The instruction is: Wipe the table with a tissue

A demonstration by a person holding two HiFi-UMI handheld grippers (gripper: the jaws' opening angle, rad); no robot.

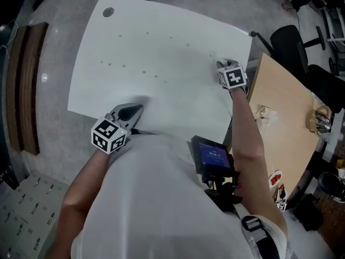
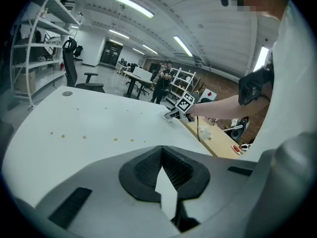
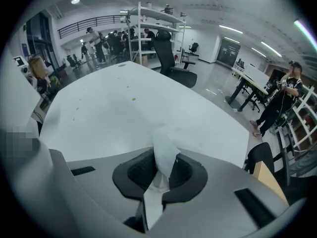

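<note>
Open office hall, strip-lit, grey floor.
Speckled grey floor all round. Pale wooden side table to the right, black office chairs beyond it. Long wooden bench on the left; grey lockers near the lower left corner. White shelving racks stand further back, a railed balcony behind. Long strip lights run across a white ceiling; brick wall at the far end.
</note>
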